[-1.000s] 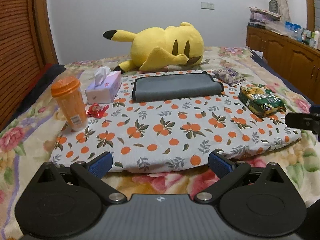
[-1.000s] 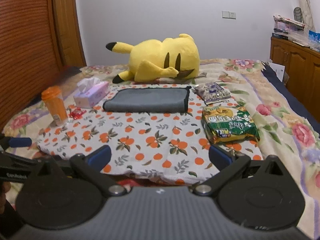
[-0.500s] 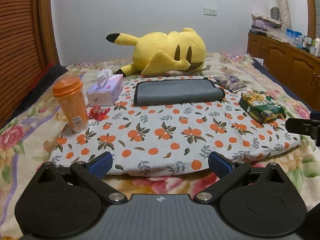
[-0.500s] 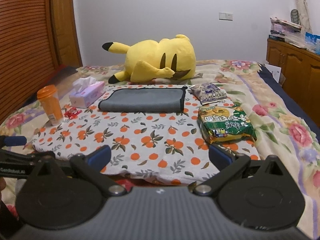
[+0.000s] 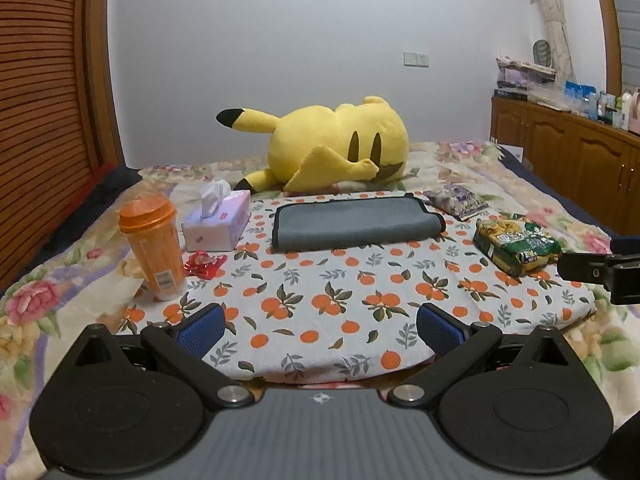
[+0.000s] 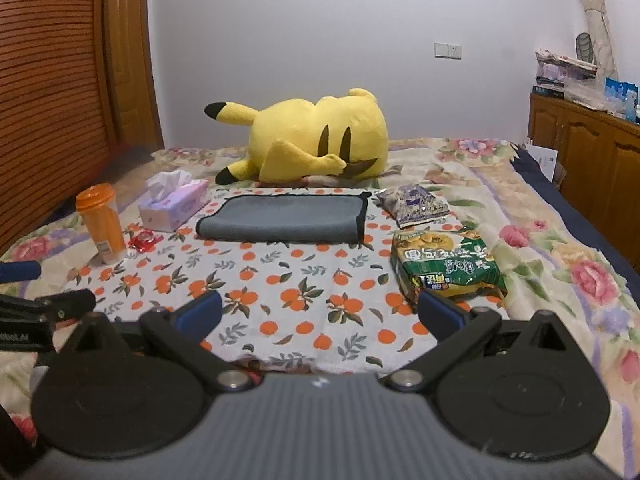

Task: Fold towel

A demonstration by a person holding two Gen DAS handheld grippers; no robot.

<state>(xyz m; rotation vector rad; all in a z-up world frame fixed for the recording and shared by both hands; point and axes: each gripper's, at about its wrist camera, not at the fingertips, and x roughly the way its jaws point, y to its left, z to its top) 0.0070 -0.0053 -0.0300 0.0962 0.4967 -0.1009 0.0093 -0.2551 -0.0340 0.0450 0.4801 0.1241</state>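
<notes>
Lying flat in the middle of the frame on the orange-print cloth (image 5: 340, 300), just below the yellow plush (image 5: 340, 144), the grey towel (image 5: 354, 222) already looks doubled over, though its layers are hard to count from this low angle. Both the left tongs (image 5: 320, 326) and the right tongs (image 6: 320, 312) stand wide apart and empty, well short of it. Soft, light and limp, it should sag between grips, so pinching its two corners at the black-trimmed edge seems best.
</notes>
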